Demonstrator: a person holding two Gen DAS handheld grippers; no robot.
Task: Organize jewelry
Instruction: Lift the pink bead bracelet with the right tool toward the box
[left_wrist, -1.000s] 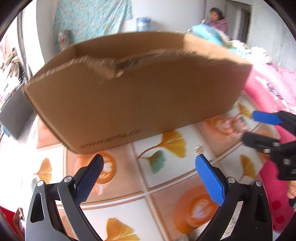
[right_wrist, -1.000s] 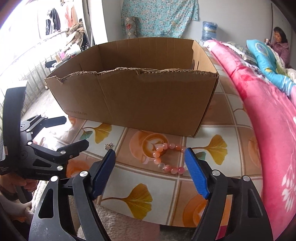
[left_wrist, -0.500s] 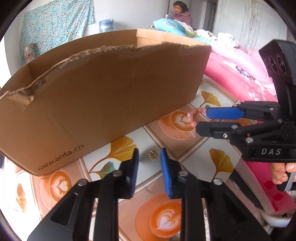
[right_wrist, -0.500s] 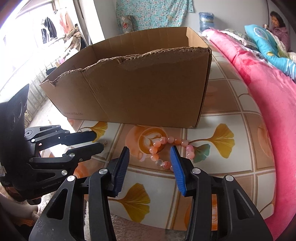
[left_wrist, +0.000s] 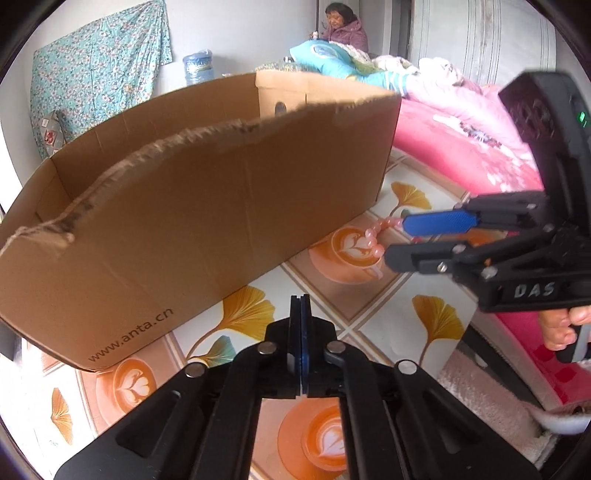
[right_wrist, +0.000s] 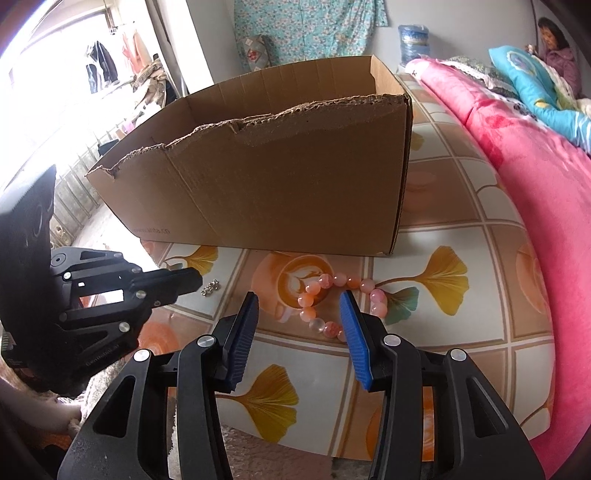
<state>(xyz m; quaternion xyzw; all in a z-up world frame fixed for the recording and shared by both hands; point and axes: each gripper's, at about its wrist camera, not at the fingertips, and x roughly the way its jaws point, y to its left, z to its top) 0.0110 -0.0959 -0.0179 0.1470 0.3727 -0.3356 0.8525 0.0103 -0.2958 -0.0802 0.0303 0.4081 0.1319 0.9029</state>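
Observation:
A pink bead bracelet (right_wrist: 325, 282) lies on the patterned tablecloth (right_wrist: 450, 354) in front of an open cardboard box (right_wrist: 277, 192). My right gripper (right_wrist: 299, 310) hovers over the bracelet's left part with its jaws apart. Several beads lie between the pads, and neither pad presses on them. From the left wrist view the right gripper (left_wrist: 395, 240) reaches in from the right, with the bracelet (left_wrist: 373, 243) at its tips. My left gripper (left_wrist: 300, 306) is shut, pad against pad. A small metal trinket (right_wrist: 210, 287) lies on the cloth just past the left gripper (right_wrist: 197, 278); it looks free.
The box (left_wrist: 221, 206) has a torn front rim and fills the far side of the table. A pink blanket (right_wrist: 535, 192) borders the table on the right. A person (left_wrist: 343, 29) sits far back by the pillows. A water jug (left_wrist: 197, 66) stands by the wall.
The left jaws went from wide open to fully shut, and the trinket that lay between them is hidden in that view. The right jaws narrowed over the bracelet, then stopped.

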